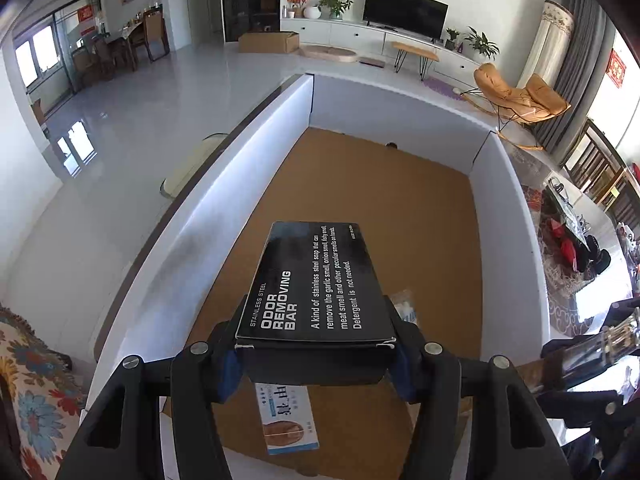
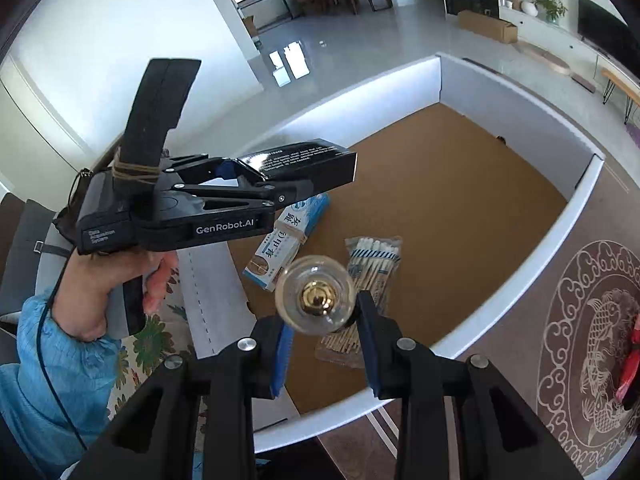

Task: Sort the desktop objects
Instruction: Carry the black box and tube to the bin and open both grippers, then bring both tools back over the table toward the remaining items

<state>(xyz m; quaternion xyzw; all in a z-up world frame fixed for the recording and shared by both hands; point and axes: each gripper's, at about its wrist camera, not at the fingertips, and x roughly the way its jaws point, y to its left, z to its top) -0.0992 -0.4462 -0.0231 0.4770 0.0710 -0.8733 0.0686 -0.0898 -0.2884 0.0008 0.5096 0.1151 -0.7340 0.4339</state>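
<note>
The left gripper is holding a black soap box clamped in its jaws above a white-walled tray with a brown cork floor. The right gripper is gripping a clear round bottle over the tray's near side. A blue-white carton and a swab packet are lying inside. Beyond, pale glossy floor, a television and an orange lounge chair are showing.

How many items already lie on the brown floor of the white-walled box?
2. A blue-and-white carton lies near the box's left wall, and a clear packet of cotton swabs lies just right of it. More may hide beneath the claws.
</note>
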